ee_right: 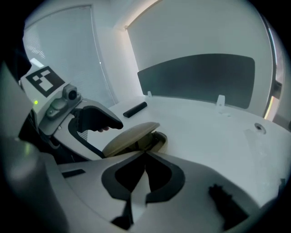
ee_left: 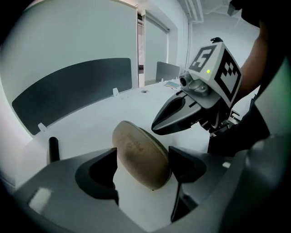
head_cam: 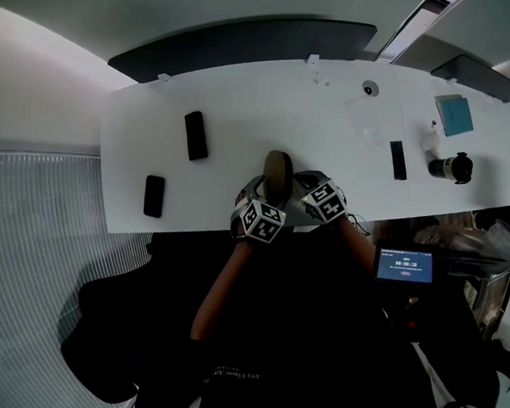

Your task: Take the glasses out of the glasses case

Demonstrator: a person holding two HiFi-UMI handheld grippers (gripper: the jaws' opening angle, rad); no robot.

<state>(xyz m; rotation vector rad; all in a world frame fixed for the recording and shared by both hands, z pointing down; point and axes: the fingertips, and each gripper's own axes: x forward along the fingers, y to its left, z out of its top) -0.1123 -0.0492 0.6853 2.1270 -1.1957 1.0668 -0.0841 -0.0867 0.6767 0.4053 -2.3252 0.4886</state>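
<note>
Matt glasses case [ee_left: 141, 157], smooth white table [head_cam: 260, 113]

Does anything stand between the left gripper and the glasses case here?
Nothing visible does. The tan oval glasses case sits between the fingers of the open left gripper. The shut right gripper is just beyond the case, not in between.

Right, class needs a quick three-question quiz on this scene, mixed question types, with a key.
1. True or false: the right gripper's jaws stand apart.
2. What sits between the left gripper's jaws? A) cup B) case C) pen
3. In the head view, how many black items lie on the table left of the case?
Key: 1 false; 2 B; 3 two.
</note>
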